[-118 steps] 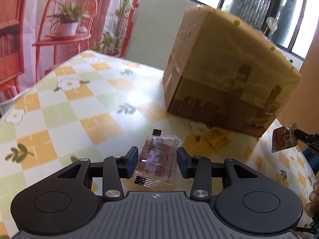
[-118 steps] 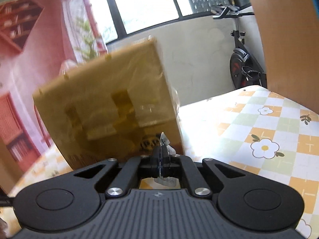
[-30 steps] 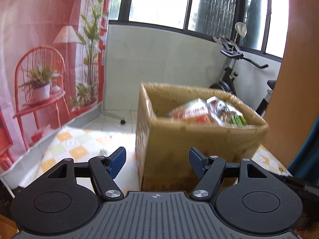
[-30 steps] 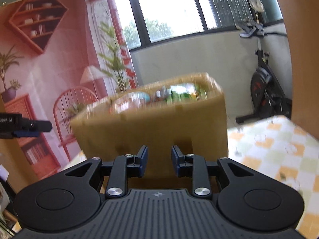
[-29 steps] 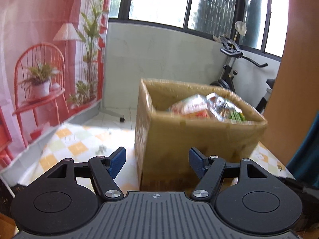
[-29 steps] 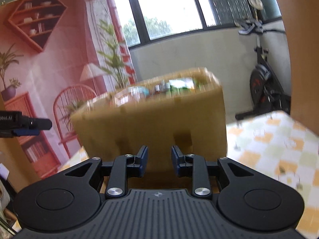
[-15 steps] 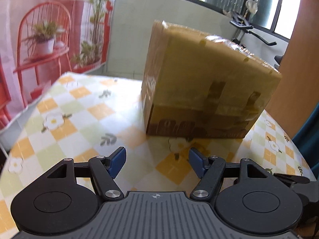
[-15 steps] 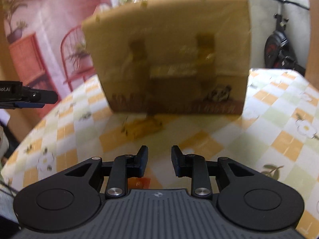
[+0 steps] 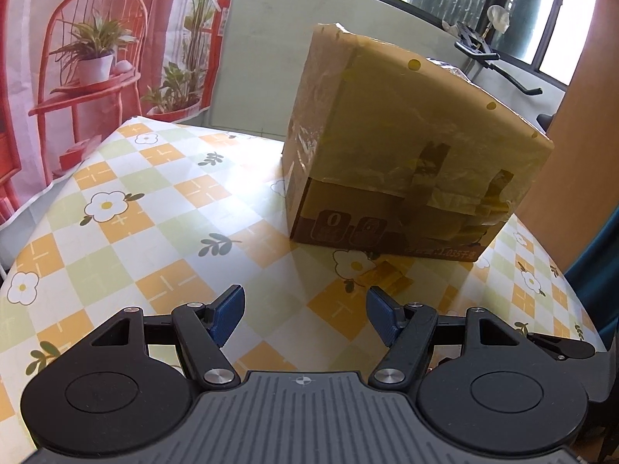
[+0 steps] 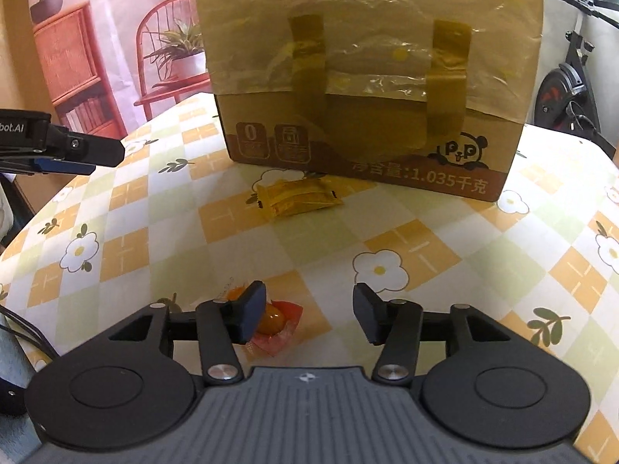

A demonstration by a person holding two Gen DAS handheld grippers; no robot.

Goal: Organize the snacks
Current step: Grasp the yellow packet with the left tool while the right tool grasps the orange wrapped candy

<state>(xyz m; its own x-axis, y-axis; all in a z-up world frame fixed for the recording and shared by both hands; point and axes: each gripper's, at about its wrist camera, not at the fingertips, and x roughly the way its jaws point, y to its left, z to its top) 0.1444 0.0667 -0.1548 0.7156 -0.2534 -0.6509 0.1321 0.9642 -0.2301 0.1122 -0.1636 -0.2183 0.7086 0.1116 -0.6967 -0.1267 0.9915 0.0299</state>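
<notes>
While the left gripper [image 9: 305,311] hangs open and empty, the right gripper [image 10: 309,311] is opening beside an orange sweet [image 10: 272,319].

The table [image 10: 425,239] was covered with a glossy cloth checked in orange, pale green and white, printed with white flowers and small leaf sprigs. A taped cardboard box [image 10: 367,77] stood on it toward the far side. Just in front of the box lay a flat yellow snack packet [image 10: 300,197], near its base; whether they touched could not be told. Closer in, well apart from both, a small clear-wrapped orange sweet [image 10: 272,321] lay on the cloth.
</notes>
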